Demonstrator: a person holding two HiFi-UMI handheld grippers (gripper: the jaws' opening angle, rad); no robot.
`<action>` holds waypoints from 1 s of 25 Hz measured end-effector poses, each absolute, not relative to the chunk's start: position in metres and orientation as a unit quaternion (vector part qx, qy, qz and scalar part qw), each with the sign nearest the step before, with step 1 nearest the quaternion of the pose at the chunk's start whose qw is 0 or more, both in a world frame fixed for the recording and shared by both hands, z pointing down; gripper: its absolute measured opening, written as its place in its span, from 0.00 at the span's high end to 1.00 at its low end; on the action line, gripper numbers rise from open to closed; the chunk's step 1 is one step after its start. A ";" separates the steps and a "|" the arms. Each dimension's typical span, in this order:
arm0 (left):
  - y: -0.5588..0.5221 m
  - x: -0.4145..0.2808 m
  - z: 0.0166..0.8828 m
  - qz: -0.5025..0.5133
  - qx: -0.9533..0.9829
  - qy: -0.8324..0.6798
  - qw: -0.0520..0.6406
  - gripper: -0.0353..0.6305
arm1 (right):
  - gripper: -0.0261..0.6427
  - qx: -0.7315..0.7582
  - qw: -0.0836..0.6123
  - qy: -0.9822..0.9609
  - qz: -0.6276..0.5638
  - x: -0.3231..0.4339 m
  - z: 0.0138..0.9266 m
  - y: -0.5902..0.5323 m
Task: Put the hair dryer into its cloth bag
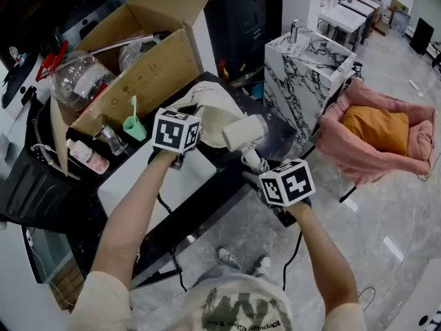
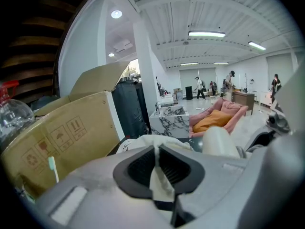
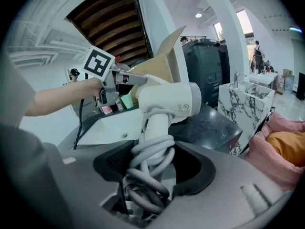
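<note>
The left tool [image 2: 157, 155], nearly closed, pinches a fold of the cream cloth bag [image 1: 210, 116] above the black bench [image 3: 205, 125]. Just right of it, the white hair dryer [image 3: 167, 99] is held by the right tool [image 3: 153, 162]. Its wide-set jaws clamp the cord-wound handle, and the barrel's long axis points toward the bag.

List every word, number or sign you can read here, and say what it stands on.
No words read clearly.
Cardboard box: umbrella, up-arrows and recycling signs.
Hair dryer: label print too small.
Shirt: print unreadable.
</note>
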State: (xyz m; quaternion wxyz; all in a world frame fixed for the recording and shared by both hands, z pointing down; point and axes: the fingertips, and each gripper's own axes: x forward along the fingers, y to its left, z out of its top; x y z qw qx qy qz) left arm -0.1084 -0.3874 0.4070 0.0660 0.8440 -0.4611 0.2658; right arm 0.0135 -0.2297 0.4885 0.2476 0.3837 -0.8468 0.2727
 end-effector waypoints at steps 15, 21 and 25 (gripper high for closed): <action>-0.366 -0.104 0.406 0.274 0.850 -0.447 0.047 0.89 | 0.57 0.297 0.281 -0.857 0.313 -0.028 0.505 -0.217; -0.357 -0.106 0.408 0.278 0.854 -0.438 0.035 0.89 | 0.57 0.287 0.270 -0.855 0.336 -0.038 0.507 -0.224; -0.352 -0.104 0.412 0.288 0.857 -0.426 0.023 0.89 | 0.57 0.295 0.268 -0.853 0.336 -0.038 0.507 -0.231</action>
